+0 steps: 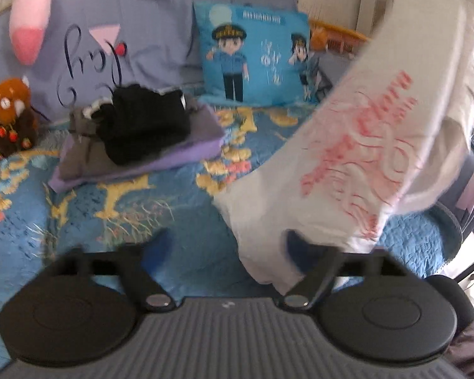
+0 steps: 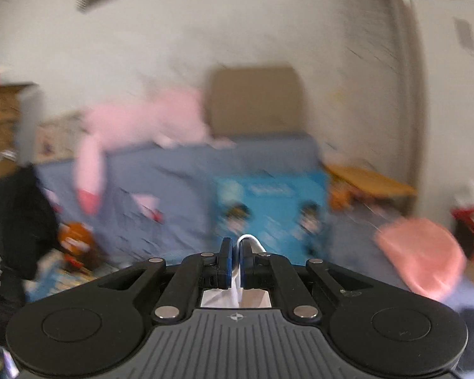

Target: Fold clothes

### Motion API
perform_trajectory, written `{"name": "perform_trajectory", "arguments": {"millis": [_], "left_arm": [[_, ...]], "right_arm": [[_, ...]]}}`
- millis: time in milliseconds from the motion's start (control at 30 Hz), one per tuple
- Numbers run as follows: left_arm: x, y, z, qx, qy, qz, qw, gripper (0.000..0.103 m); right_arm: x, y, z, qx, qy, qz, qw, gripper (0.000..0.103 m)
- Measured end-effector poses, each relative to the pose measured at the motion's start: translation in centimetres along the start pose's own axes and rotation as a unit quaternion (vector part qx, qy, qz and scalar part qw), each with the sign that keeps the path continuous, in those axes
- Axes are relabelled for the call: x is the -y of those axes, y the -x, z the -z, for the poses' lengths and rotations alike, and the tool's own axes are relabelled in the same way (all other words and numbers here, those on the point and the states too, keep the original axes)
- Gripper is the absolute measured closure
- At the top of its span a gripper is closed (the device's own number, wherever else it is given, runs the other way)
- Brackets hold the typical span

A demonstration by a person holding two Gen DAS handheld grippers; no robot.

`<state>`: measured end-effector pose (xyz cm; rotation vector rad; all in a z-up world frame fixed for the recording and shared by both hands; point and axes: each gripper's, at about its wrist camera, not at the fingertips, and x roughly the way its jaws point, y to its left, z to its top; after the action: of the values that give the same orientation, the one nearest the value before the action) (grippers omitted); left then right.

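A white T-shirt (image 1: 347, 158) with a red print hangs from the upper right down onto the blue patterned quilt (image 1: 110, 202). My left gripper (image 1: 227, 241) stands open low over the bed. Its right blue fingertip (image 1: 295, 249) is against the shirt's lower edge and its left fingertip is over bare quilt. Neither pad presses the cloth. In the right wrist view my right gripper (image 2: 236, 252) is shut on a pinch of the white T-shirt (image 2: 235, 287), held up above the bed. The cloth runs back between the pads and loops out at their tips.
A stack of folded clothes (image 1: 136, 132), black on grey on purple, lies on the quilt at left centre. Behind it are a blue cartoon pillow (image 1: 256, 53), a red panda plush (image 1: 9, 113), a pink plush (image 1: 31, 22) and a lavender cushion.
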<state>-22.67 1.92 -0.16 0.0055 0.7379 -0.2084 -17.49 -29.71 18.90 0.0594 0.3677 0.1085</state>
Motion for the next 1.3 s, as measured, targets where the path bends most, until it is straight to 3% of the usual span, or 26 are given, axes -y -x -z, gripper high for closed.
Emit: {"name": "perform_trajectory", "arguments": {"millis": [100, 167, 333, 467, 667, 767, 833, 867, 1100, 1200, 1300], "left_arm": [[0.8, -3.5, -0.5, -0.026, -0.003, -0.001, 0.9997, 0.001], [0.7, -6.6, -1.7, -0.042, -0.002, -0.021, 0.9989, 0.001], [-1.2, -12.1, -2.9, -0.057, 0.049, -0.009, 0.9972, 0.0], [-2.5, -16.1, -4.1, -0.069, 0.086, 0.023, 0.9936, 0.0], [-2.9, -21.9, -5.1, -0.1, 0.109, -0.021, 0.9888, 0.003], [-2.9, -23.7, -5.2, -0.119, 0.126, -0.013, 0.9848, 0.029], [-2.8, -24.1, -5.1, -0.118, 0.146, 0.009, 0.9822, 0.084], [-2.6, -23.9, -5.1, -0.116, 0.156, 0.019, 0.9808, 0.092], [-1.1, -20.3, -5.5, -0.066, 0.123, 0.016, 0.99, 0.098], [-1.6, -16.5, -6.6, -0.031, 0.116, 0.023, 0.9924, 0.098], [-2.1, -10.9, -8.1, 0.022, 0.097, 0.024, 0.9948, 0.098]], "right_arm": [[3.4, -2.5, 3.4, -0.053, 0.007, 0.065, 0.996, 0.099], [5.3, -3.9, 6.0, -0.087, 0.006, 0.091, 0.992, 0.099], [9.5, -6.2, 12.1, -0.149, -0.03, 0.125, 0.98, 0.098], [10.8, -6.7, 15.6, -0.164, -0.025, 0.144, 0.976, 0.098], [12.9, -7.5, 17.9, -0.174, -0.054, 0.147, 0.972, 0.098], [13.1, -8.1, 17.9, -0.173, -0.058, 0.143, 0.973, 0.098], [13.1, -8.4, 17.9, -0.172, -0.061, 0.139, 0.973, 0.098], [13.1, -8.4, 17.8, -0.17, -0.061, 0.137, 0.974, 0.098], [12.1, -7.7, 17.3, -0.155, -0.061, 0.123, 0.978, 0.098], [11.8, -6.6, 16.6, -0.136, -0.067, 0.119, 0.981, 0.099], [10.8, -4.4, 14.7, -0.09, -0.067, 0.104, 0.988, 0.099]]}}
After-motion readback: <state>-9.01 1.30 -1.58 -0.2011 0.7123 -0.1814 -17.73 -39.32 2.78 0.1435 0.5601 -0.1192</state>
